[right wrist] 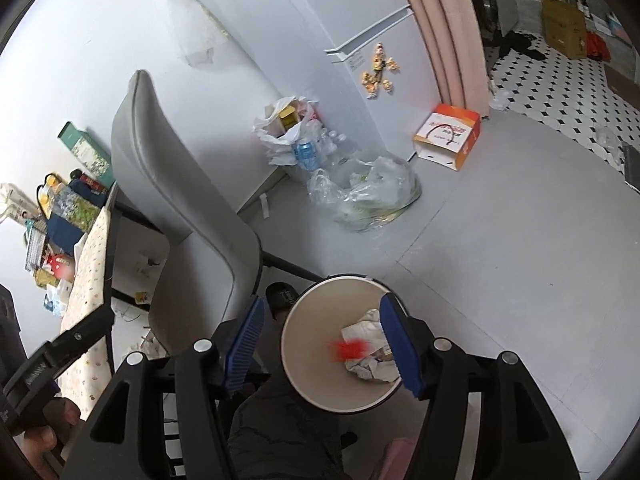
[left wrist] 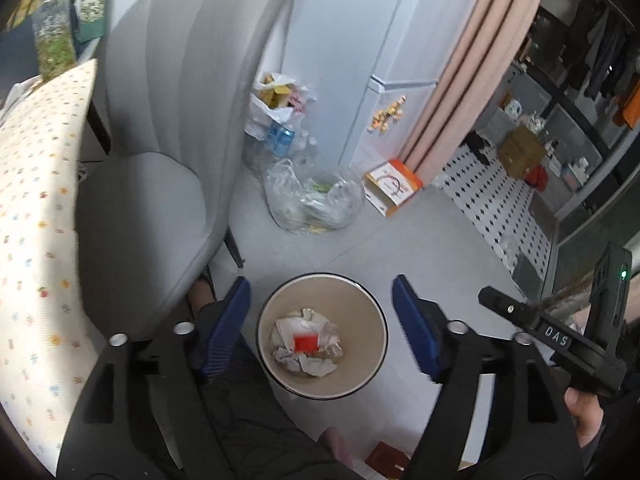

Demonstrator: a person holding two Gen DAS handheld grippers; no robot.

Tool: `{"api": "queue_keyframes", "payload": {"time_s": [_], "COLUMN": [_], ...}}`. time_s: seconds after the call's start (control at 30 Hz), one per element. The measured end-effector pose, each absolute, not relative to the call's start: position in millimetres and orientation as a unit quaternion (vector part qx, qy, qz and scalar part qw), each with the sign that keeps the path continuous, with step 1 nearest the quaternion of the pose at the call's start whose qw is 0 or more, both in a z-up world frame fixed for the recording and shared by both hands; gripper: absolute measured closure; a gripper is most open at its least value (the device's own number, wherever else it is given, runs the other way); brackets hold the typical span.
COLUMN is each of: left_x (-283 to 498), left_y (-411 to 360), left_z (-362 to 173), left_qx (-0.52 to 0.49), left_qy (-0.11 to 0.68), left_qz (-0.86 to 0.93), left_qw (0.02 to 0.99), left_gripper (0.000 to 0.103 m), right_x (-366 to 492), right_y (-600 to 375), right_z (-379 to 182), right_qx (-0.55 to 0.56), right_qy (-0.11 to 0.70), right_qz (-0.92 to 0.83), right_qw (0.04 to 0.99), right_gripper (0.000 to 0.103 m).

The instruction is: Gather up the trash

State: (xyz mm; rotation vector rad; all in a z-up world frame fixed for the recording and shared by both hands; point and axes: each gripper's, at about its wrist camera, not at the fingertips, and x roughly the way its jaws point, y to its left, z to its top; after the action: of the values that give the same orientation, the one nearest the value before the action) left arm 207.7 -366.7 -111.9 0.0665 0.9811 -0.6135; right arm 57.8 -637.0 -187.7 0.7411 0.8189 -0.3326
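— Where's the trash?

— In the bin [left wrist: 322, 336] on the floor beside the grey chair [left wrist: 168, 152]: crumpled paper [left wrist: 306, 344] and a red scrap [left wrist: 306, 343]. My left gripper [left wrist: 322, 330] and right gripper [right wrist: 320, 344] hover above, both jaws wide, holding nothing.

— Handling?

— I'd judge it light, soft, crushable; I'd pinch any raised fold.
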Motion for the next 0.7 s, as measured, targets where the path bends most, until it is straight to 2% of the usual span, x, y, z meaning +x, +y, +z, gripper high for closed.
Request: {"api": "queue_keyframes", "payload": {"time_s": [0.07, 0.17, 0.27, 0.53, 0.7], "left_x": [206, 206, 205, 193, 180], "left_y": [-355, -340, -325, -283, -252], "left_z": [-105, -95, -87, -64, -44], "left_qx": [0.025, 0.017, 0.005, -0.020, -0.036], "left_qy": [0.455, 0.447, 0.437, 0.415, 0.392], "left_qz": [-0.284, -0.277, -0.272, -0.252, -0.240], "left_qw": [0.844, 0.851, 0.857, 0.874, 0.888], "left_gripper": [0.017, 0.009, 0.007, 0.006, 0.006], "right_x": [61, 64, 66, 69, 70], "right_y": [-629, -615, -605, -571, -544], "right_z": [-184, -175, -164, -128, -100], "right_qx": [0.347, 0.337, 0.328, 0.297, 0.265], "right_qy": [0.387, 0.381, 0.377, 0.367, 0.360], "right_qz": [-0.149, -0.138, -0.128, -0.106, -0.102], "right_qw": [0.841, 0.850, 0.857, 0.875, 0.889], "right_gripper": [0.031, 0.022, 0.017, 0.008, 0.008]}}
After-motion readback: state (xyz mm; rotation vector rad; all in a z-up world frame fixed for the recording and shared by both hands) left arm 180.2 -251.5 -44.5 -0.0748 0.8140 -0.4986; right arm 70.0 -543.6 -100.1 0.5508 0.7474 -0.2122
